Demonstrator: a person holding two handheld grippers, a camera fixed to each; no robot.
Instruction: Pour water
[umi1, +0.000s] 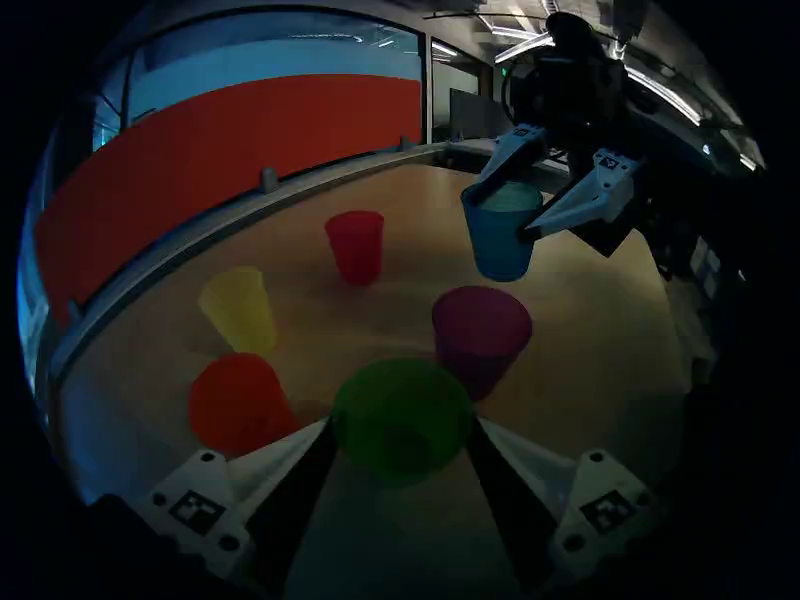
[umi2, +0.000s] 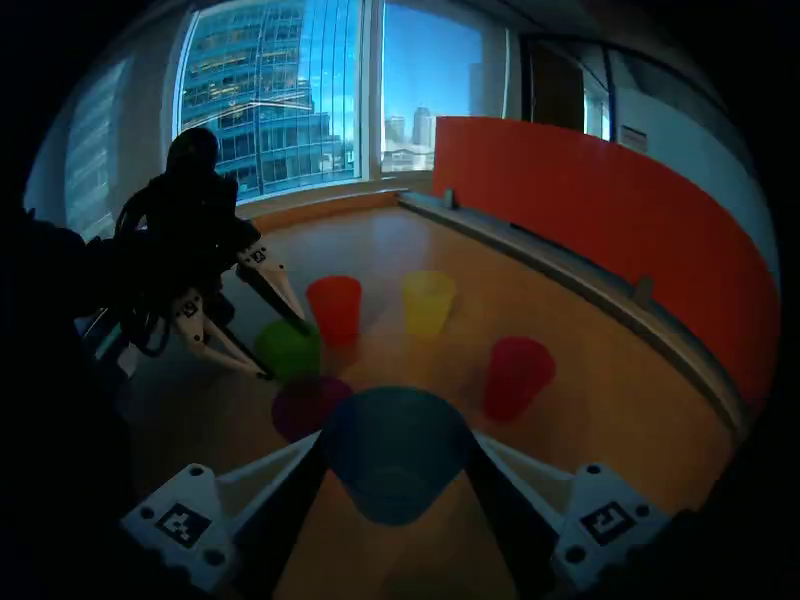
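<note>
Blue cup (umi1: 498, 245), translucent and upright, is clenched in right tongs (umi2: 395, 440); left tongs (umi1: 402, 430) clasp green cup (umi2: 288, 348).

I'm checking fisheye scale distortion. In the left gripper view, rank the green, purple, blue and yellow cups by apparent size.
1. green cup, though it sits nearest the camera, which inflates it.
2. purple cup.
3. blue cup and yellow cup look about alike, so I won't rank them.
</note>
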